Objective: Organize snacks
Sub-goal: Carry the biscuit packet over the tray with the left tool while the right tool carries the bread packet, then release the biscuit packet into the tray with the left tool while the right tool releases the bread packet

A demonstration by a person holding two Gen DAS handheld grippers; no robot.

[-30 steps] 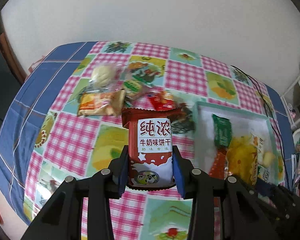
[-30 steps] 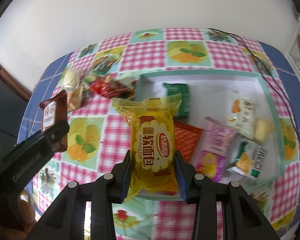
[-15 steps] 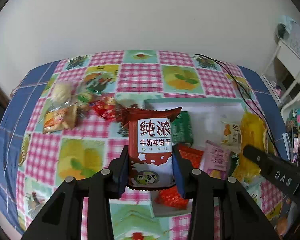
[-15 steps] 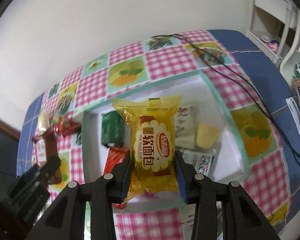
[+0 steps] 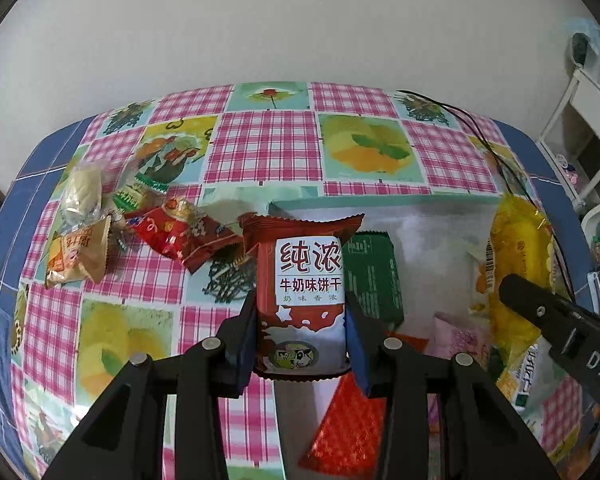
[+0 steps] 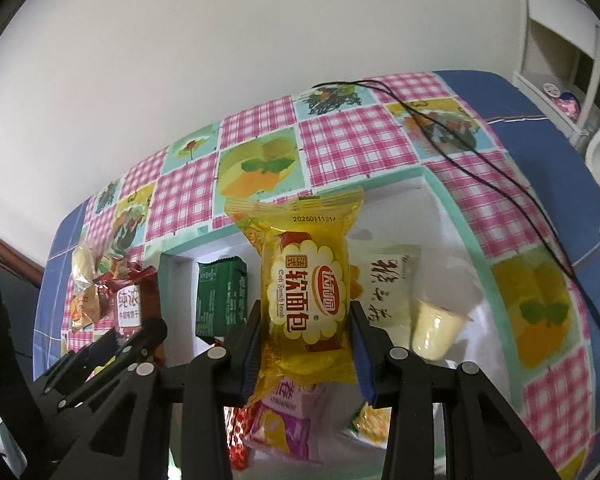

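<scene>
A red biscuit packet [image 5: 302, 300] reading 纯浓 牛奶味饼干 is pinched upright by the left gripper [image 5: 302, 344]; a yellow 软面包 "Soft French bread" packet [image 6: 306, 300], dated seemingly 2026, is pinched upright by the right gripper [image 6: 305, 354], both above the white tray [image 6: 448, 216].

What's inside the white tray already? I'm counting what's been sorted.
Inside the tray: green packet, white sachet, yellow cup, pink packet. The held yellow bread pack covers others.

Each handheld matte-black plastic two-finger left gripper [image 5: 302, 336] and right gripper [image 6: 305, 354] has angular linkage arms with round silver screws, blue finger pads [image 5: 245, 354], and white "DAS" lettering on one side.
</scene>
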